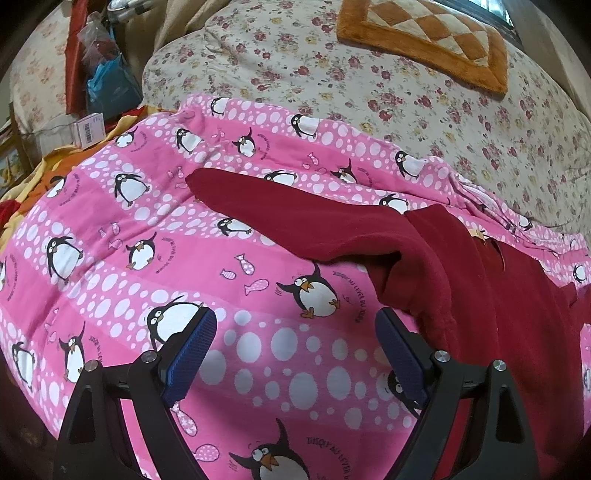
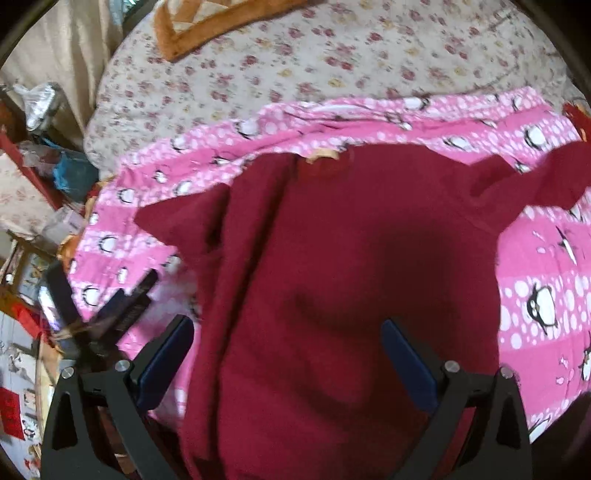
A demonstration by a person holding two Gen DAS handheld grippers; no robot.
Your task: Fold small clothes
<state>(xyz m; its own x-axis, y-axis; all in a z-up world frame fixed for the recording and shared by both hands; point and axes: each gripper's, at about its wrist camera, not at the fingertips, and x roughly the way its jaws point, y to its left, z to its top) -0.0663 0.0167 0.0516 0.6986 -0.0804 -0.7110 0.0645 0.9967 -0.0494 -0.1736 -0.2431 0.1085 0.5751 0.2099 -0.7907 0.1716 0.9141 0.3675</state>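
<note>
A dark red long-sleeved top point(image 2: 343, 258) lies spread on a pink penguin-print blanket point(image 1: 147, 236). In the left wrist view its body point(image 1: 498, 295) is at the right, with the left side folded over, and one sleeve point(image 1: 295, 218) stretches up-left across the blanket. My left gripper point(image 1: 295, 339) is open and empty above the bare blanket, just left of the top's edge. My right gripper point(image 2: 288, 350) is open and empty above the middle of the top. The left gripper also shows in the right wrist view point(image 2: 122, 302), blurred.
A floral quilt point(image 1: 369, 85) covers the bed beyond the blanket point(image 2: 535, 266), with an orange checked cushion point(image 1: 424, 33) on it. Bags, a box and clutter point(image 1: 99, 81) stand off the bed's left side. An orange-yellow cloth point(image 1: 48, 173) lies at the blanket's left edge.
</note>
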